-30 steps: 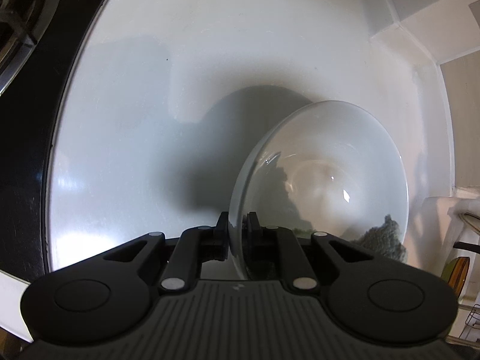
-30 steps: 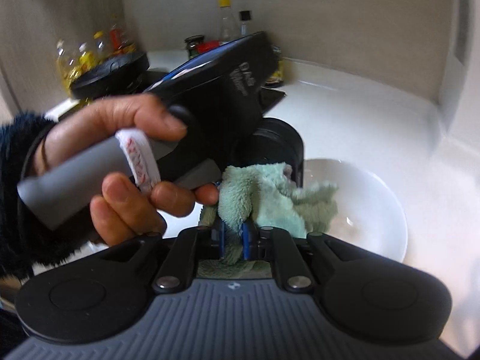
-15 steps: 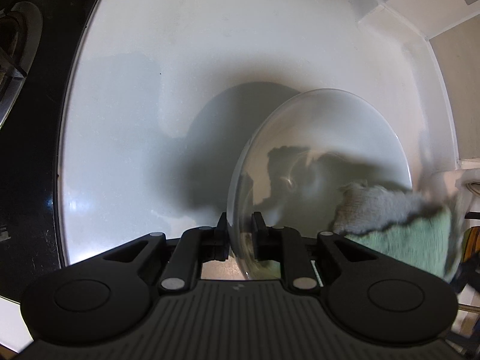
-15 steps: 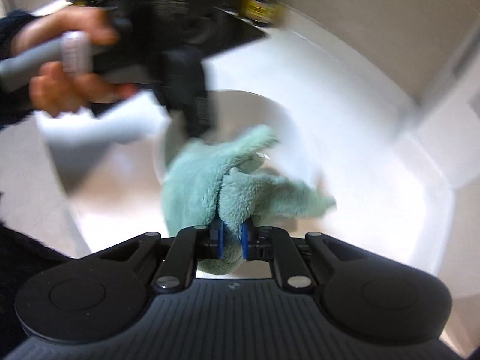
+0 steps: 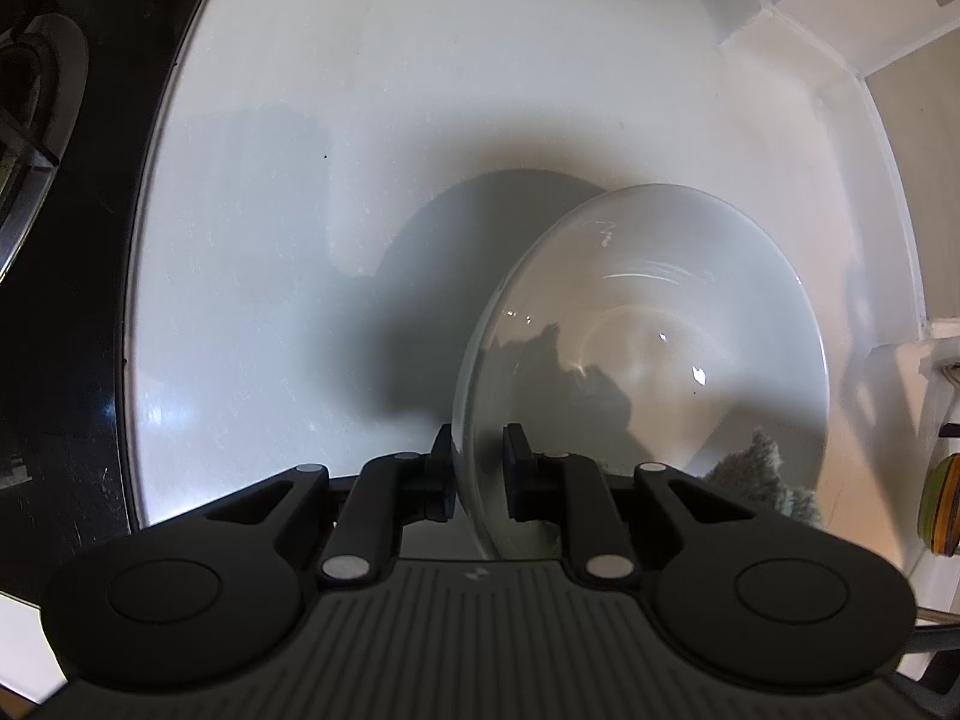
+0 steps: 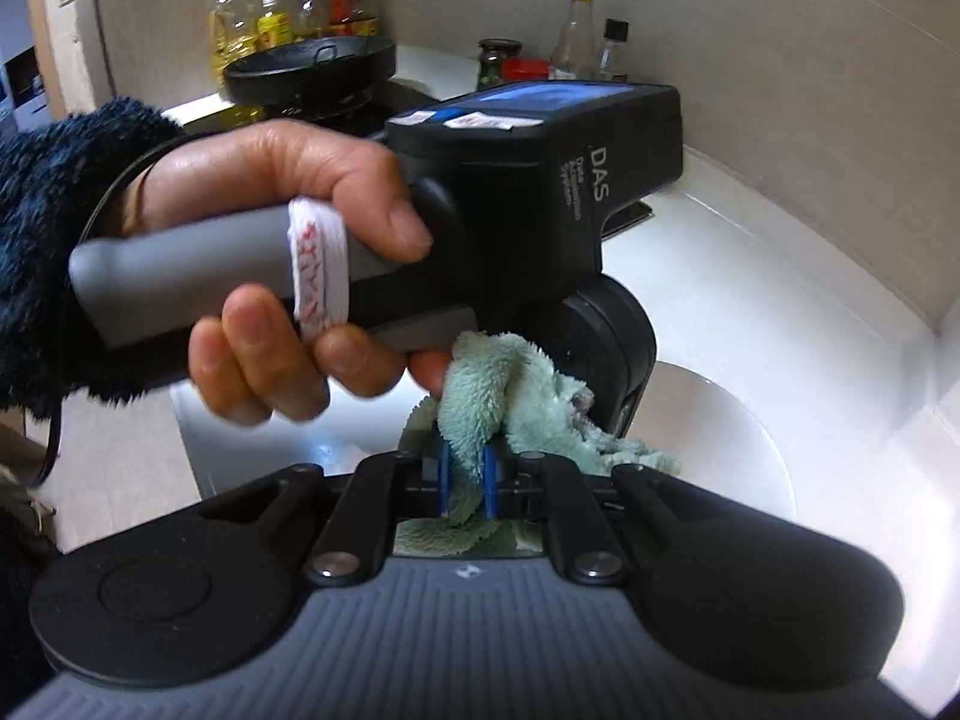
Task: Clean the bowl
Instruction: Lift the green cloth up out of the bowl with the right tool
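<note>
A white bowl (image 5: 660,348) is held tilted on edge above the white counter. My left gripper (image 5: 478,468) is shut on its near rim, one finger inside and one outside. The bowl also shows in the right wrist view (image 6: 726,444), behind the left gripper's body. My right gripper (image 6: 467,480) is shut on a pale green fluffy cloth (image 6: 516,408), which bunches up just at the bowl's near edge. A tuft of the cloth (image 5: 759,474) shows at the bowl's lower right rim in the left wrist view.
The person's hand (image 6: 270,276) grips the left gripper's handle in front of my right gripper. A black stove with a pan (image 6: 312,69) and several bottles (image 6: 276,18) stand at the back. A black cooktop edge (image 5: 66,300) borders the white counter (image 5: 270,210) on the left.
My right gripper swept the cloth into the bowl's inside and has drawn it back to the near rim. The left gripper keeps its hold on the bowl.
</note>
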`<state>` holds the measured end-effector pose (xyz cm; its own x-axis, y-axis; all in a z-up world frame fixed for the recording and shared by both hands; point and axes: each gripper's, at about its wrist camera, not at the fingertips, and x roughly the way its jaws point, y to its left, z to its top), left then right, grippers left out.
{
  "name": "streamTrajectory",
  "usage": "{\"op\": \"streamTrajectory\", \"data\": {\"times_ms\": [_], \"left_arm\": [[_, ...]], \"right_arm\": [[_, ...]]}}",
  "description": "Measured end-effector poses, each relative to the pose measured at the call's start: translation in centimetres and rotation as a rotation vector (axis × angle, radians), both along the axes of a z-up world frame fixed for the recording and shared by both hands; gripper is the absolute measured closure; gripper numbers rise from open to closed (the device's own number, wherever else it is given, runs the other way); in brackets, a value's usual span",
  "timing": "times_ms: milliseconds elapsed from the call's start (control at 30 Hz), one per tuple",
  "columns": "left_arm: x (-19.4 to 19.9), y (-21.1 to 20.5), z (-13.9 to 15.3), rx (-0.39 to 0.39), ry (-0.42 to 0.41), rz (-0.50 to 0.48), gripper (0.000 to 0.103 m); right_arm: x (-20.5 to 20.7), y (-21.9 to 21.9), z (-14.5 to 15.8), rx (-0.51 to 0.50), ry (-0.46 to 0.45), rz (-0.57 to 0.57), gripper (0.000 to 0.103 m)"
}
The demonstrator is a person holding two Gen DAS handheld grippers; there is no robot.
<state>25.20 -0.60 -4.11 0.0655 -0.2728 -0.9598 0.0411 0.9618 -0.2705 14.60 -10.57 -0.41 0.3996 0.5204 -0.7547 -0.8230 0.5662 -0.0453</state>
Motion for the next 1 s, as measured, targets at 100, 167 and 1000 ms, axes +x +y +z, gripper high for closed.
{"op": "streamTrajectory", "data": {"times_ms": [100,167,1000], "left_arm": [[0.1,0.6,0.3,-0.003,-0.005,-0.011,0.082],[0.1,0.7,0.6,-0.003,-0.007,-0.016,0.082],[-1.4,3.1,4.7,0.127,-0.286,-0.151,0.075]], "right_arm": [[-0.3,-0.1,0.7,-0.062,-0.004,0.045,0.094],[-0.6,-0.4,1.4,-0.114,-0.001,0.071,0.094],[12.0,-4.3,4.3,-0.247,-0.274,-0.276,0.095]]}}
